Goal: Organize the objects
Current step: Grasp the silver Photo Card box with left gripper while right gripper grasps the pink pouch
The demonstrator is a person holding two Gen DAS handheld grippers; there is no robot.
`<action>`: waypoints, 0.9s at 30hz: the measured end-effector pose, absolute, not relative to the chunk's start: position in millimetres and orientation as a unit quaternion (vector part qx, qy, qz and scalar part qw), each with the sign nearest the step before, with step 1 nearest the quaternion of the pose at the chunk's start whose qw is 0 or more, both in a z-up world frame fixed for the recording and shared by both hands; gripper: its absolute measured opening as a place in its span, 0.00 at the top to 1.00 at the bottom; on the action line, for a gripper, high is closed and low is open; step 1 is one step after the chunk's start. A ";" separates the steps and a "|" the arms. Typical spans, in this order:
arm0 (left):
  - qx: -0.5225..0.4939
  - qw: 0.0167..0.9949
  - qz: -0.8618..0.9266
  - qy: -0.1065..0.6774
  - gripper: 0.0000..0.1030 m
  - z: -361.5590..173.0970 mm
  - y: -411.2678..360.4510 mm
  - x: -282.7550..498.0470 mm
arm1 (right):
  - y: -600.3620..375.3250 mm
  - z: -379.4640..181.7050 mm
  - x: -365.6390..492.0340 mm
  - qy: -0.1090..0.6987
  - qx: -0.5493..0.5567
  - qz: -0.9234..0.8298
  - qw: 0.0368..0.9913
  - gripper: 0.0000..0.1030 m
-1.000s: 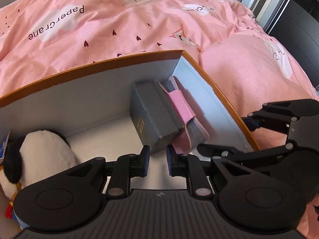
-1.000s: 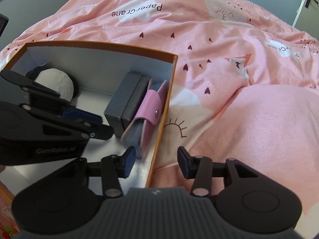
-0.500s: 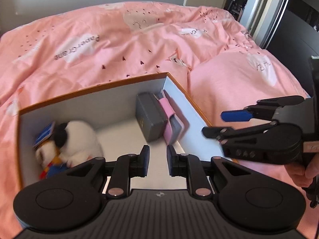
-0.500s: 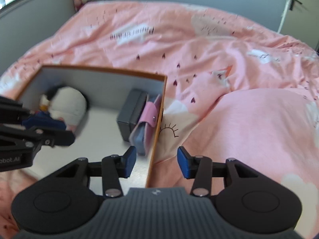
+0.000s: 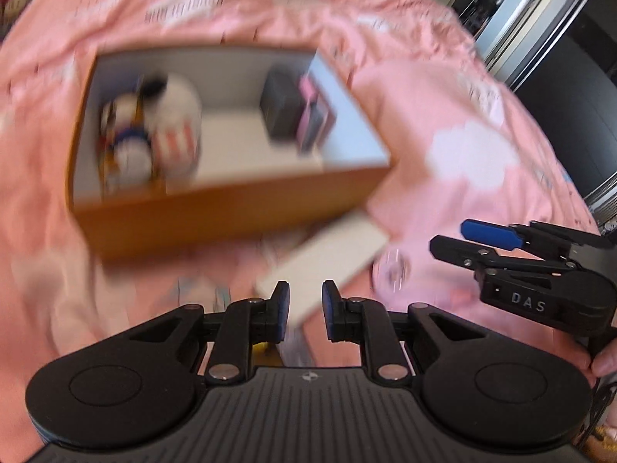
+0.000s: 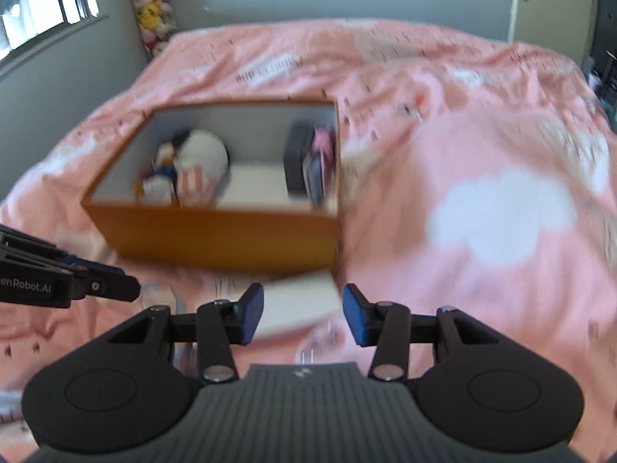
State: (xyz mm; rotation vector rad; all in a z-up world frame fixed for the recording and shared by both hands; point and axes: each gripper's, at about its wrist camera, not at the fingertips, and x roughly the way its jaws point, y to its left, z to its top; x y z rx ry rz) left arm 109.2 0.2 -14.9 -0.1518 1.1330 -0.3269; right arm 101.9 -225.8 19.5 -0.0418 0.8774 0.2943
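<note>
Left wrist view: left claw narrow and empty, right claw wider, empty, above bed near orange box.

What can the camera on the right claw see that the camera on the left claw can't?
Only the right wrist view shows the window, the pile of stuffed toys in the room's corner, and the door. Only the left wrist view shows the dark wardrobe beside the bed and a bit of the person's hand. Both show the pink bedspread, the orange box with a plush toy and a dark case inside, and a flat white thing lying in front of the box.
</note>
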 end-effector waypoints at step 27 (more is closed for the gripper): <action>0.002 0.800 -0.161 0.578 0.65 -87.0 -43.5 85.0 | -179.6 -40.9 74.4 0.436 -0.390 0.199 0.786 0.55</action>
